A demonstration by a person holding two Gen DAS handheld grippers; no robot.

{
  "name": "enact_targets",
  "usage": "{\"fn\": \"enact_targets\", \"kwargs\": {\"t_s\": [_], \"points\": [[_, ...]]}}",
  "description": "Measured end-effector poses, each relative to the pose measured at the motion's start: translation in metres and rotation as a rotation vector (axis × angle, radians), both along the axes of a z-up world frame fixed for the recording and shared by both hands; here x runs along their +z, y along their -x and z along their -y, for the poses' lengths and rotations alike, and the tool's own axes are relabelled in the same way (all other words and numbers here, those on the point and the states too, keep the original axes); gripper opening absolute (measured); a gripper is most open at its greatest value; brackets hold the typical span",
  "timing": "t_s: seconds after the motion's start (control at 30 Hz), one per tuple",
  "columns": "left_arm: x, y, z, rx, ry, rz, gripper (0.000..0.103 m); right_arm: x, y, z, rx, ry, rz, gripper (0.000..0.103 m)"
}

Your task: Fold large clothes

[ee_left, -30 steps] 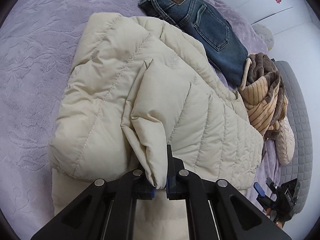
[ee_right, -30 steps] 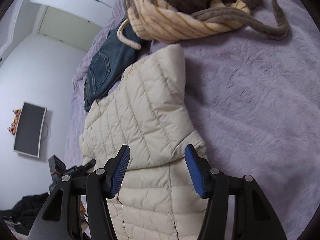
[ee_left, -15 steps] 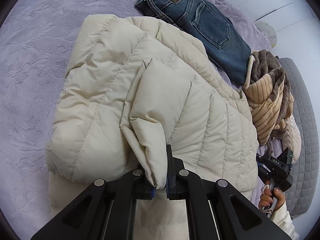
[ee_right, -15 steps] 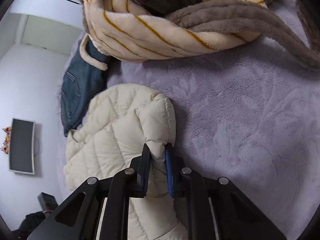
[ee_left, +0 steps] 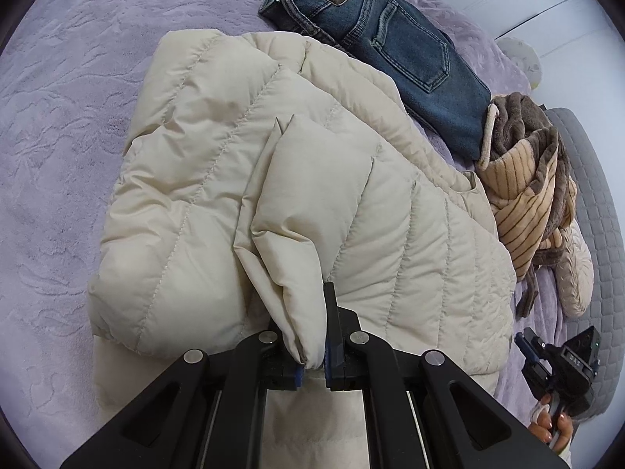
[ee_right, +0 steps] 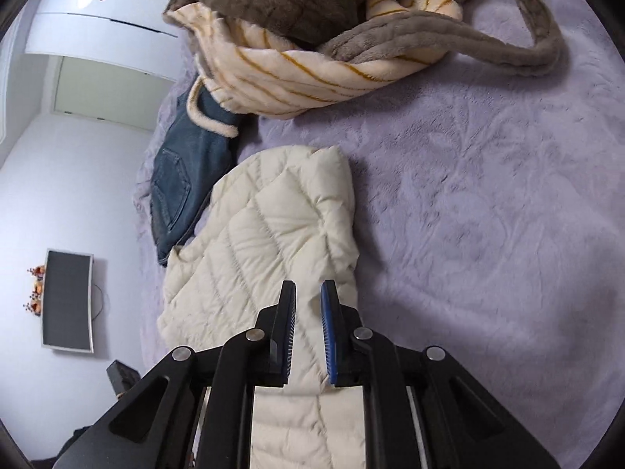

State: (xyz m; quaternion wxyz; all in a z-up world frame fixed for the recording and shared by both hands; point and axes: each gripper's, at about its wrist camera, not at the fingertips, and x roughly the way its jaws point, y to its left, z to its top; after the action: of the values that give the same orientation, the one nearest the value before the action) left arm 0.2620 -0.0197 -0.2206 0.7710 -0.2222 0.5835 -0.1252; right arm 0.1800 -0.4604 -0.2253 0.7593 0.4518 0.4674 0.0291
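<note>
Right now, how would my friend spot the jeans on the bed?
Find the purple bed cover and the puffy cream jacket on it. The jeans lie just beyond, beside a striped fluffy blanket: the only dark blue thing, with a brown patch.

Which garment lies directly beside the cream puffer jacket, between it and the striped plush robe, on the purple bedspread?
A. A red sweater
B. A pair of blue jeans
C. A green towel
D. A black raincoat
B: the blue jeans, back pocket and waistband patch showing, lie along the far edge of the cream puffer jacket, with the striped plush robe at their other end.
</note>
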Motion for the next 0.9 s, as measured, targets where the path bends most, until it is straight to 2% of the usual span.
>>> {"fn": "enact_targets", "kwargs": {"t_s": [0.13, 0.27, 0.37, 0.7, 0.8, 0.9], "points": [[0.003, 0.000, 0.004, -0.009, -0.035, 0.003, 0.008, -0.002, -0.002, -0.032, 0.105, 0.087, -0.006, 0.015], [0.009, 0.001, 0.004, -0.026, -0.054, 0.001, 0.008, -0.025, -0.007, -0.048, 0.130, 0.168, -0.072, 0.013], [0.015, 0.004, -0.004, -0.032, -0.066, 0.009, 0.009, -0.032, -0.009, -0.051, 0.137, 0.207, -0.081, 0.011], [0.028, 0.010, -0.042, 0.020, -0.181, 0.039, 0.009, -0.035, -0.016, -0.055, 0.131, 0.223, -0.098, 0.011], [0.031, 0.008, -0.044, 0.009, -0.234, 0.047, 0.009, -0.034, -0.015, -0.056, 0.122, 0.233, -0.110, 0.011], [0.042, 0.009, -0.043, 0.006, -0.255, 0.068, 0.009, -0.029, -0.017, -0.058, 0.112, 0.243, -0.120, 0.011]]}}
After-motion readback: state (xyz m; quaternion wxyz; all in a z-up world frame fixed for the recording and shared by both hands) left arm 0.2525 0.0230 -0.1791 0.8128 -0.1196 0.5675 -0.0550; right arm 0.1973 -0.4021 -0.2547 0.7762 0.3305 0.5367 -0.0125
